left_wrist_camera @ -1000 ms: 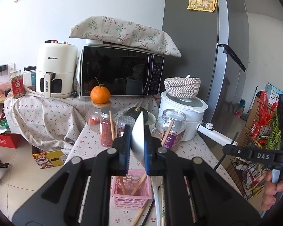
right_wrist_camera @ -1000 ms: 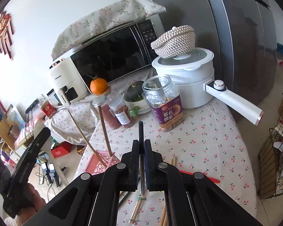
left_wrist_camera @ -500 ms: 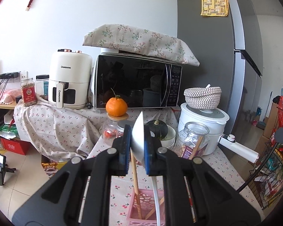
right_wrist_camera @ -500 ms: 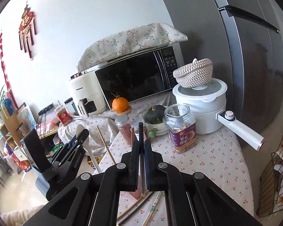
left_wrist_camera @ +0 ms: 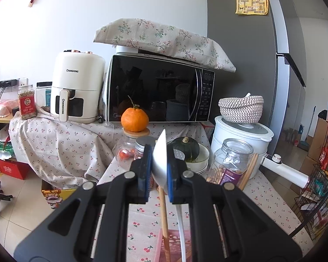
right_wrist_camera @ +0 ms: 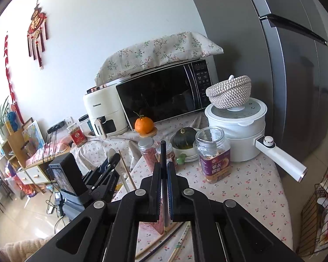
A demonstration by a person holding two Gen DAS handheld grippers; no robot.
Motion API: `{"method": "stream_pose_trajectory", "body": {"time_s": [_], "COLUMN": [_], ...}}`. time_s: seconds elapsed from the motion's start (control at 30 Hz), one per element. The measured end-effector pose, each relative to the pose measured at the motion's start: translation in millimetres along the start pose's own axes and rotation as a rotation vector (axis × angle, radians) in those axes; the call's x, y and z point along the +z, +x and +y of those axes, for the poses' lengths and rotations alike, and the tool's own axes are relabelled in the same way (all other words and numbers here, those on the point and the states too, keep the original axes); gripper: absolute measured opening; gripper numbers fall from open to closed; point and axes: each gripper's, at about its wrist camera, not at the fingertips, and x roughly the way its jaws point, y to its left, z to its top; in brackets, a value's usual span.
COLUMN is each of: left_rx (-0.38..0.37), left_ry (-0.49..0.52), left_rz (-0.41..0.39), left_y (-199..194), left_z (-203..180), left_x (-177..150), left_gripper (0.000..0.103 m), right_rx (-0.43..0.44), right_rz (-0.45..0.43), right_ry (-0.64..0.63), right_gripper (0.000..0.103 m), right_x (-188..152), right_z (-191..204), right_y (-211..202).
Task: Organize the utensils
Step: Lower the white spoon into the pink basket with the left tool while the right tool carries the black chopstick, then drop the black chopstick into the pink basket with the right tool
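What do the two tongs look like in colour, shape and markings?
Both the left tongs and the right tongs have matte black, angular plastic frames with triangular cut-outs, silver round screws at the joints and blue pads on the inner finger faces. From the right camera, the left tongs show faint grey lettering, too small to read. No cables or sleeves are visible.

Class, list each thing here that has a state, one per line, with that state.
left gripper: shut on white spoon
right gripper: shut on dark chopstick
microwave: door closed
glass jar: lid off
pink basket: holds a wooden chopstick
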Motion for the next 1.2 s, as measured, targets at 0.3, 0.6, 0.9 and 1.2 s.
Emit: {"method": "stream_pose_trajectory", "body": {"time_s": [0.3,0.6,0.9,1.2], "left_rx": [-0.003,0.007,0.061,0.054], "left_ry": [0.062,0.024,-0.032,-0.059], "left_rz": [0.089,0.265,0.480,0.543], "left_y": [12.6,1.4,-26.0,-35.9], "left_z": [-9.8,-8.0,23.9,51.8], "left_x": [-17.7,-15.0,-13.8,-22.2], "left_gripper": [0.013,0.067,0.083,0.084], "right_rx": [0.013,0.027,0.067,0.038], "right_rz": [-0.011,-0.041,-0.055,0.056], "right_ry": [0.001,0.029,0.031,0.009], "right_gripper": [0.005,0.005,0.005,0.005], "right_x": [6.4,16.1,26.4,22.2], "right_z": [2.4,-0.1,19.8,41.7], "right_y": [3.3,0.4,13.3,72.1]}}
